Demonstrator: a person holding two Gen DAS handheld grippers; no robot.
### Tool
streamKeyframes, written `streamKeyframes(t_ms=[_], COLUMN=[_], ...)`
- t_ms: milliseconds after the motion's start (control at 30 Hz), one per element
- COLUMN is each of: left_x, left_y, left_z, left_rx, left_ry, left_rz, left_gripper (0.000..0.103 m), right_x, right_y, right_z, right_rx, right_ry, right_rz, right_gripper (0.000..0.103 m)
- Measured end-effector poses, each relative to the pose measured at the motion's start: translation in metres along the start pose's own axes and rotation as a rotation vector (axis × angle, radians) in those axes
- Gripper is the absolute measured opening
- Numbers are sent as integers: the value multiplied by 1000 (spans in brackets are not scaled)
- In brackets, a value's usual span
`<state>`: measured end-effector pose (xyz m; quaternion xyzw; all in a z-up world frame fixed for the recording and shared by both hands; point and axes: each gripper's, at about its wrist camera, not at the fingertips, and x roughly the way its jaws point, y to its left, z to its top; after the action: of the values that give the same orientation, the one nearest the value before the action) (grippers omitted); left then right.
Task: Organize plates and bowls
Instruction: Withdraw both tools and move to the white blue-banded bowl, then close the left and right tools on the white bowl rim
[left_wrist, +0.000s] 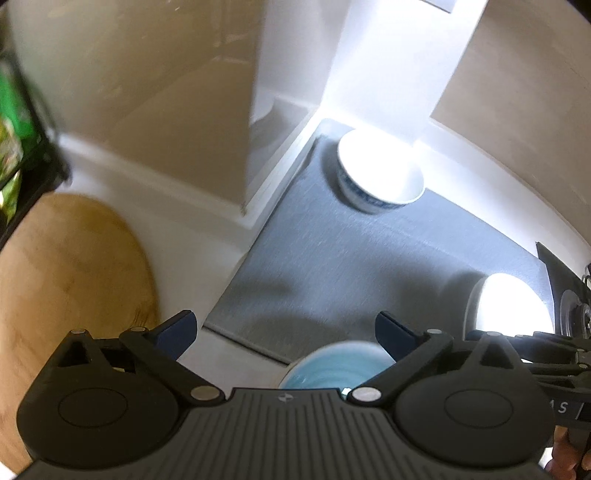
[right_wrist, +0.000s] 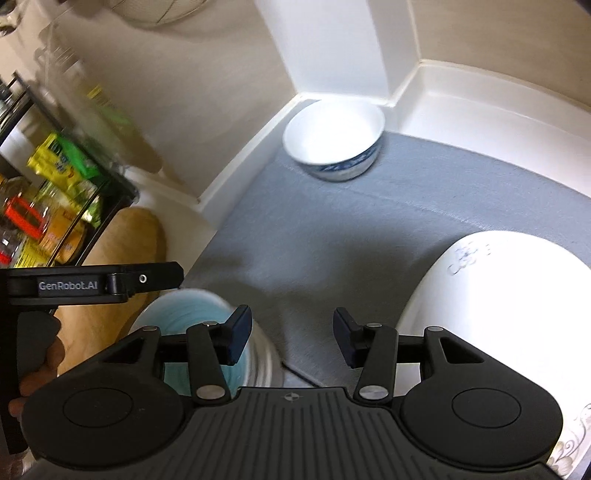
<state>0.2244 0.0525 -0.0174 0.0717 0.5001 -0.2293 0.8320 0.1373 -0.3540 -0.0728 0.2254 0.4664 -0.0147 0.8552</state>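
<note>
A white bowl with a blue pattern (left_wrist: 380, 173) stands at the far corner of a grey mat (left_wrist: 369, 266); it also shows in the right wrist view (right_wrist: 334, 142). A light blue bowl (left_wrist: 332, 365) sits just under my open left gripper (left_wrist: 286, 332), at the mat's near edge; it also shows in the right wrist view (right_wrist: 184, 310). A large white plate (right_wrist: 498, 302) lies on the mat (right_wrist: 314, 240) to the right of my open, empty right gripper (right_wrist: 291, 334); its edge shows in the left wrist view (left_wrist: 509, 306).
A round wooden board (left_wrist: 66, 288) lies on the white counter at left. A black rack with food packets (right_wrist: 55, 199) stands at the far left. White walls and a pillar (right_wrist: 332, 48) close the back corner.
</note>
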Motion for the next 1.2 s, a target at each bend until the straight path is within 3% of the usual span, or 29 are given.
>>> streamKeyframes(t_ms=[233,467,733,1000,1200], left_x=[10,34,60,77,94], left_y=[-24,-37,-51,-58,-56], left_z=[19,32,46,59,73], left_rx=[52,62,76,51,-30], left_ry=[-12,27,59,85,104], left_rz=[-10,-21,-2,2,-10], left_gripper=[103,103,103,103,103], right_x=[-6,-8,1,9,20], right_y=[-11,-25,-48,-64,-74], right_z=[15,30,45,56,70], right_rx=[12,21,54,63,65], right_ry=[-64,-103,-107,-110,-125], right_rz=[-31,-56,-79,-99,-96], right_gripper=[59,69,73,74,75])
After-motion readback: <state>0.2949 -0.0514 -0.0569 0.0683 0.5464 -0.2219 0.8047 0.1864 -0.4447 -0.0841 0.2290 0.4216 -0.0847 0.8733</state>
